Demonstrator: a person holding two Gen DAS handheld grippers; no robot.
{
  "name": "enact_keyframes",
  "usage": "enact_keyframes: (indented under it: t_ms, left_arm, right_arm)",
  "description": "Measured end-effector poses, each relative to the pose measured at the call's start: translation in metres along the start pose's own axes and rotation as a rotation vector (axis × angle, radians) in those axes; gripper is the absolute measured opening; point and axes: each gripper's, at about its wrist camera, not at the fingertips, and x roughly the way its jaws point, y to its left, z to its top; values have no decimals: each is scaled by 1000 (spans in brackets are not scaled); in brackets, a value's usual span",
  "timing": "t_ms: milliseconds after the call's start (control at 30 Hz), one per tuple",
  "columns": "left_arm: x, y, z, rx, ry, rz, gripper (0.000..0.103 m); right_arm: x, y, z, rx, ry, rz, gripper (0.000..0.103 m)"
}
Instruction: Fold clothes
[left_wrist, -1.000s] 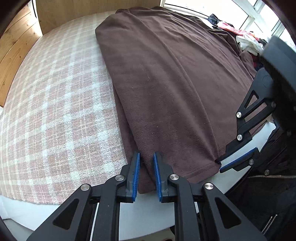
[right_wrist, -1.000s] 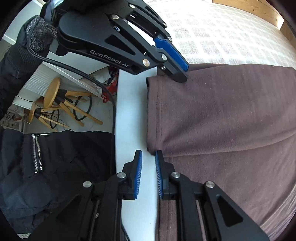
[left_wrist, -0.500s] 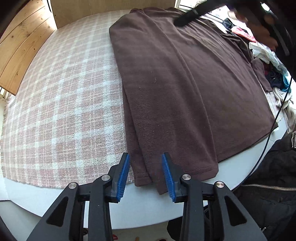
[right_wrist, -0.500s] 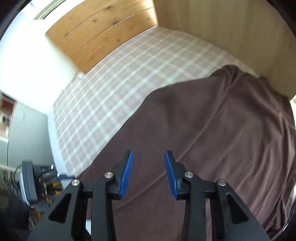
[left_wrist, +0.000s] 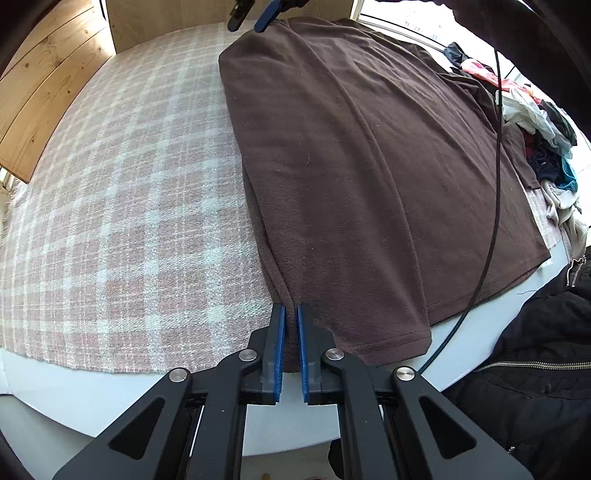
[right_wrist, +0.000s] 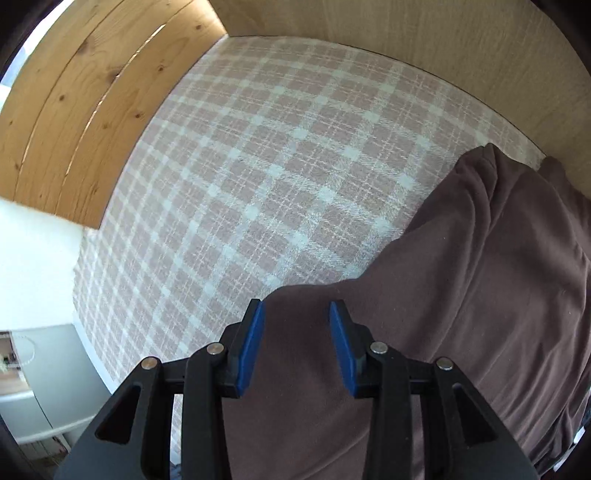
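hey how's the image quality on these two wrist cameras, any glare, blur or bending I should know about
Left wrist view: sharp, strong fisheye bending at the edges, the window blown out white behind the brown garment. Right wrist view: also sharp, the plaid blanket curves with the lens, a bright overexposed patch at the left edge, dark vignette in the corners.

Bright daylight enters from the window (left_wrist: 399, 22) at the upper right of the left wrist view, where the panes are blown out to white glare. Both views are sharp and evenly lit with soft shadows. Fisheye distortion bows the wooden panels (right_wrist: 74, 110), and the corners darken.
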Motion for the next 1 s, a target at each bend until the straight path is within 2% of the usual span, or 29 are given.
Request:
enact_keyframes:
  t_ms: [133, 200, 300, 367, 467, 500, 533, 800, 900, 967, 1000]
  left_arm:
    - [1, -3, 1, 28, -7, -3, 6]
    - [2, -1, 1, 32, -6, -7, 6]
    - [7, 0, -4, 30, -3, -13, 6]
    - [10, -1, -7, 30, -3, -17, 6]
    - [12, -2, -6, 31, 4, -14, 6]
    - [13, -2, -6, 29, 6, -13, 6]
    - [14, -3, -5, 26, 8, -12, 6]
    - [22, -1, 0, -27, 40, -15, 6]
    - [25, -3, 3, -33, 54, -9, 6]
    - [26, -4, 4, -36, 61, -3, 6]
    - [27, -5, 5, -36, 63, 1, 6]
  right_arm:
    - [12, 2, 12, 57, 63, -59, 37]
    - [3, 13, 13, -31, 40, -55, 37]
    - [-13, 47, 1, -435, -58, -181, 39]
    - [-10, 65, -18, -767, -79, -272, 42]
    - [7, 68, -39, -1085, -37, -352, 42]
    - [13, 68, -40, -1126, -2, -343, 42]
    - [19, 67, -41, -1165, 34, -334, 42]
    - [44, 79, -25, -1319, 153, -256, 42]
    - [49, 79, -16, -1296, 204, -221, 42]
    - [49, 77, -9, -1238, 233, -178, 36]
    - [48, 75, -7, -1206, 255, -141, 23]
